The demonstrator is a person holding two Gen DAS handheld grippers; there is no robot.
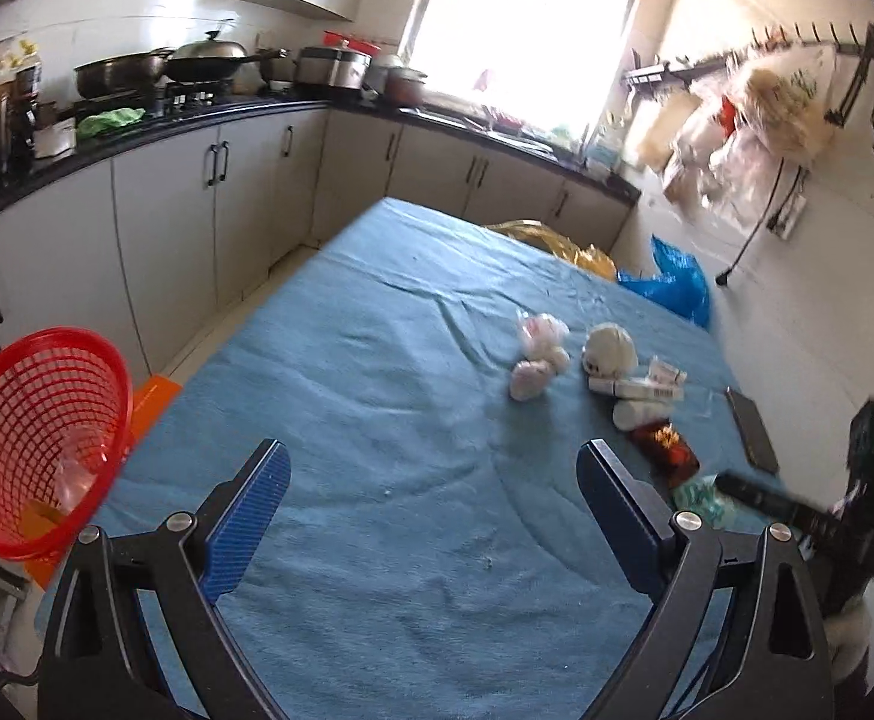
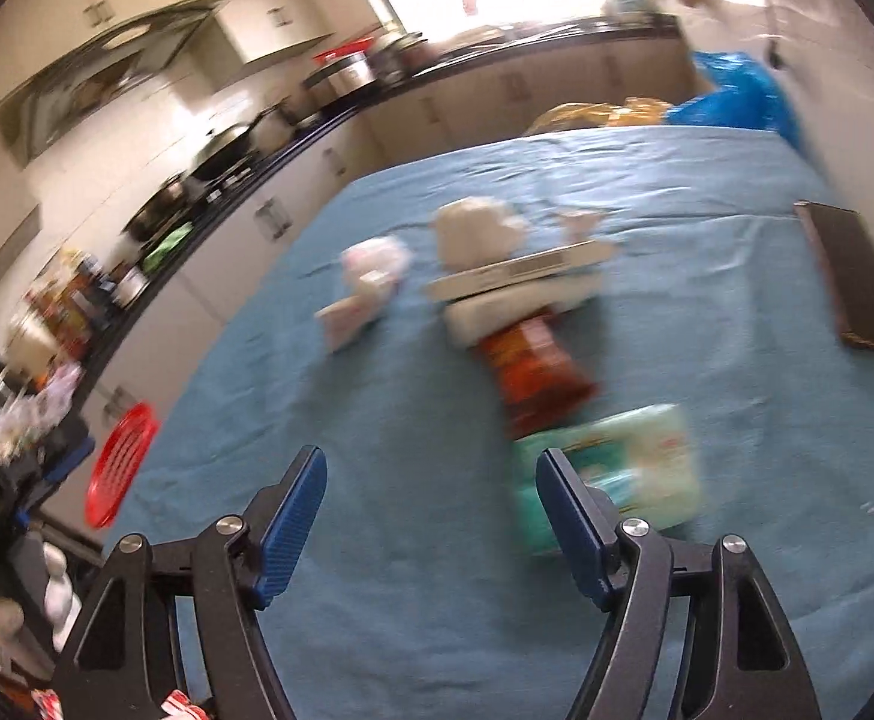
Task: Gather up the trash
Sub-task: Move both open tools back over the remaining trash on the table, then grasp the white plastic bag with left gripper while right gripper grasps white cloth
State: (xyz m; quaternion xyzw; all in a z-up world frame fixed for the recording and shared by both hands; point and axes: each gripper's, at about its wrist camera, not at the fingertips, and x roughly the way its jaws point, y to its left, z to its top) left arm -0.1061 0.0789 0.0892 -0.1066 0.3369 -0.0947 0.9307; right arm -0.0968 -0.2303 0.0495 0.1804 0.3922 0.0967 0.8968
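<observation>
Your left gripper (image 1: 434, 468) stood wide apart and empty over bare blue cloth (image 1: 377, 600) in the lower middle of its frame, and your right gripper (image 2: 431, 477) was also spread, with nothing between its pads, its right finger just overlapping the green packet (image 2: 634, 462) at the lower right of centre. The trash sat in one tight cluster on the counter: crumpled tissues (image 1: 535, 354), a white wad (image 1: 610, 348), a flat white box (image 2: 520, 270), a white bottle (image 2: 496, 306), and a red wrapper (image 2: 532, 366) touching the packet. The right view was smeared, so I judged you were travelling fast; closing at that pace could have clipped the packet's edge and skated it across the cloth instead of gripping it. Because the pieces touched or overlapped, a grab at one might have dragged its neighbours or scattered them toward the counter's right edge. The dark phone (image 2: 856, 276) lay near the cluster at the right of the frame, and a careless sweep could have knocked it or picked it up as rubbish. The red basket (image 1: 41, 444) hung off the counter's lower left corner, tilted, well apart from the pile; a light tissue released early on that long carry could have dropped to the floor. The wrinkled cloth could also have snagged a finger.
</observation>
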